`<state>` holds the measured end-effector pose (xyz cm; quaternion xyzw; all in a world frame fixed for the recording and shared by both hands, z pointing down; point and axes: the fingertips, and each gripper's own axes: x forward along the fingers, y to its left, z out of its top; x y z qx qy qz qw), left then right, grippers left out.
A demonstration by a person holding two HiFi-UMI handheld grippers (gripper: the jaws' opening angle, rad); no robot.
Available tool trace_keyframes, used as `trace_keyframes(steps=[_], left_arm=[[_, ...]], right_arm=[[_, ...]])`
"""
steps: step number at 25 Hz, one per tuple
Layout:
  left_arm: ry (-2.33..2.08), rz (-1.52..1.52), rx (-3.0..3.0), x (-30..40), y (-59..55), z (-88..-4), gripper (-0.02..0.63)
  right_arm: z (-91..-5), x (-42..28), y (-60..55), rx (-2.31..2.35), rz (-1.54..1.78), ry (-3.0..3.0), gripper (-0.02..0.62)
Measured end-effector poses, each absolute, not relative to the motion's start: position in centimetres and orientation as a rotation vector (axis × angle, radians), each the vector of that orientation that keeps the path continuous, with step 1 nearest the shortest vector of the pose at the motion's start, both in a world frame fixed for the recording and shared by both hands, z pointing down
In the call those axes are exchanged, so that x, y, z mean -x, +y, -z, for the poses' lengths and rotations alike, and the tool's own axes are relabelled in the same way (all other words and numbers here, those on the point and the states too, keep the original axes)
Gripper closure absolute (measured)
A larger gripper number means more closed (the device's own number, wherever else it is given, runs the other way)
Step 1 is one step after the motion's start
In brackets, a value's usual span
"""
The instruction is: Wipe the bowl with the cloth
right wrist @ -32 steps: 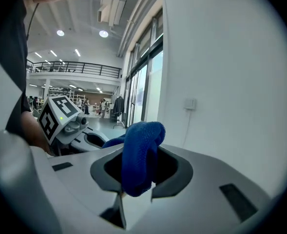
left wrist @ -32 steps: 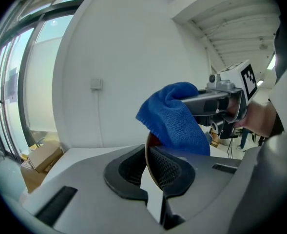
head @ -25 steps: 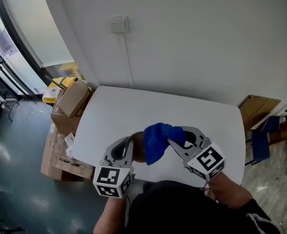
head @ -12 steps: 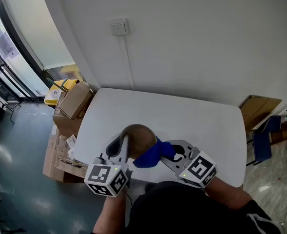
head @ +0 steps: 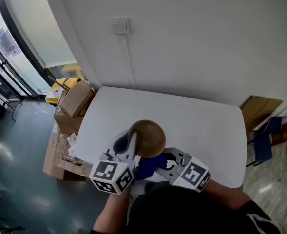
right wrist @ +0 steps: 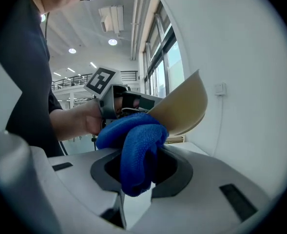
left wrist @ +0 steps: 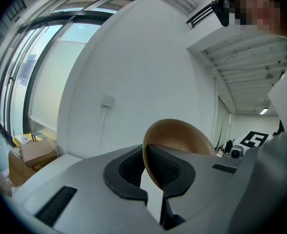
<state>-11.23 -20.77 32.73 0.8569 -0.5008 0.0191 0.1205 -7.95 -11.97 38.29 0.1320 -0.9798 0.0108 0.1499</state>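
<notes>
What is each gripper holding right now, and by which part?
The left gripper is shut on the rim of the brown bowl, which is tilted on edge. The right gripper is shut on a bunched fold of the blue cloth.

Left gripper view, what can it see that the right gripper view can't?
Only the left gripper view shows the left gripper shut tight on the rim of the brown bowl. Only the right gripper view shows the blue cloth squeezed in the right gripper, and the person's left hand. Both show the bowl and the wall switch.
</notes>
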Motion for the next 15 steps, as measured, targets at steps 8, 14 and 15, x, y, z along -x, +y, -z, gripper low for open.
trace_keyframes(steps=[8, 14, 15], left_arm=[[-1.542, -0.112, -2.443, 13.6, -20.7, -34.2, 0.588], [-1.444, -0.240, -2.478, 12.8, -20.1, -35.6, 0.588], [-1.401, -0.263, -2.503, 12.3, -19.8, -35.7, 0.588]], right_arm=[[-36.5, 5.3, -13.1, -0.473, 0.035, -2.861, 0.518], [-33.5, 2.6, -15.8, -0.605, 0.073, -2.921, 0.518], [-33.0, 2.3, -16.1, -0.599, 0.090, -2.928, 0.518]])
